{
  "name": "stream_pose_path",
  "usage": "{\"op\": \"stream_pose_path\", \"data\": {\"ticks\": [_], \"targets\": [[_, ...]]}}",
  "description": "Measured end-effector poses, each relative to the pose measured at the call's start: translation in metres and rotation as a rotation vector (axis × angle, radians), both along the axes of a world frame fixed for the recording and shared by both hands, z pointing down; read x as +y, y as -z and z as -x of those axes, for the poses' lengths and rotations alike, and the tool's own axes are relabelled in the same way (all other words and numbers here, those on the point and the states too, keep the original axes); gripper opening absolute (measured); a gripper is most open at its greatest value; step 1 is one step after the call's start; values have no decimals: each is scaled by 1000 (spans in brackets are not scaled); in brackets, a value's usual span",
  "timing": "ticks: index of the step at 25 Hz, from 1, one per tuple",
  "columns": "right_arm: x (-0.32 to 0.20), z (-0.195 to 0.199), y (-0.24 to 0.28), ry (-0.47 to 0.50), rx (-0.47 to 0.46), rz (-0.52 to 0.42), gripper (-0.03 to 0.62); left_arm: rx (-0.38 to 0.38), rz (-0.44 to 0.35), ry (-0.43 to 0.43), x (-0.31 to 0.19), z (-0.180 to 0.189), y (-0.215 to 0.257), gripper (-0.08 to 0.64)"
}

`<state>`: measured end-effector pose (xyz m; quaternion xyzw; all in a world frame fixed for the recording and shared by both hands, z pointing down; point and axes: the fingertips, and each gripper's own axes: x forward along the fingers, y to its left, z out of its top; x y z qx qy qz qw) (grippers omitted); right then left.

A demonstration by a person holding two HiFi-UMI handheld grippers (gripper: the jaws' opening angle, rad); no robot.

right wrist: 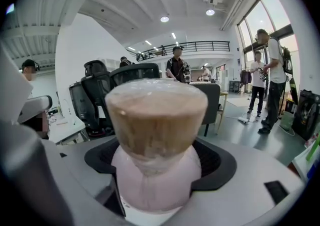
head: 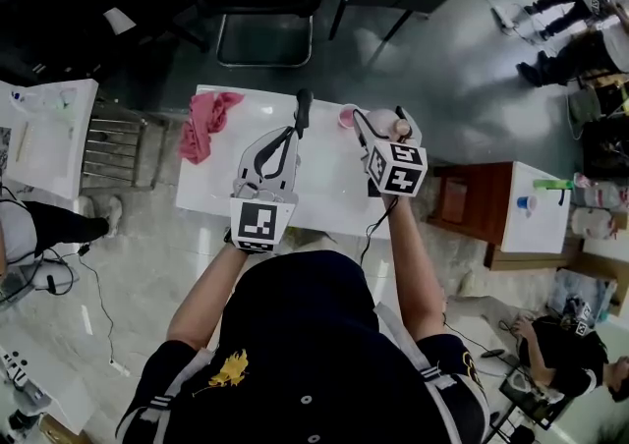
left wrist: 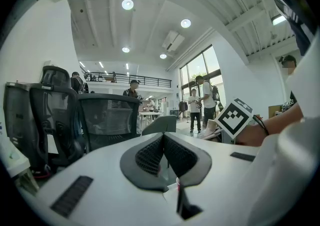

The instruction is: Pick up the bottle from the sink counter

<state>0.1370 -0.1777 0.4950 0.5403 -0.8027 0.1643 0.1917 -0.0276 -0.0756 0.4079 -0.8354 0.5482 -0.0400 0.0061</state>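
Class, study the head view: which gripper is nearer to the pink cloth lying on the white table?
Left. The left gripper, jaws shut, sits just right of the pink cloth. The right gripper, holding the bottle, is farther off to the right.

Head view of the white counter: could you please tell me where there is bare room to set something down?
Bare counter lies between the pink cloth and the left hand-held gripper, and along the near-left edge below the cloth. The far right corner is crowded: the right hand-held gripper holds the bottle there, beside a small pink object.
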Motion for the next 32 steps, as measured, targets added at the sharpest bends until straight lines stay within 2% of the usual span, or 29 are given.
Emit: {"op": "stream_pose_path", "data": {"ticks": [5,23,32], "targets": [[10,15,11,35,-19,14,436,2,7,3,1,6,2,18],[56,83,72,158,-29,-34,436,8,-14,-2,14,38,14,18],[74,102,92,186,-36,-68,436,5,-14,-14,15,45,18,18]]}}
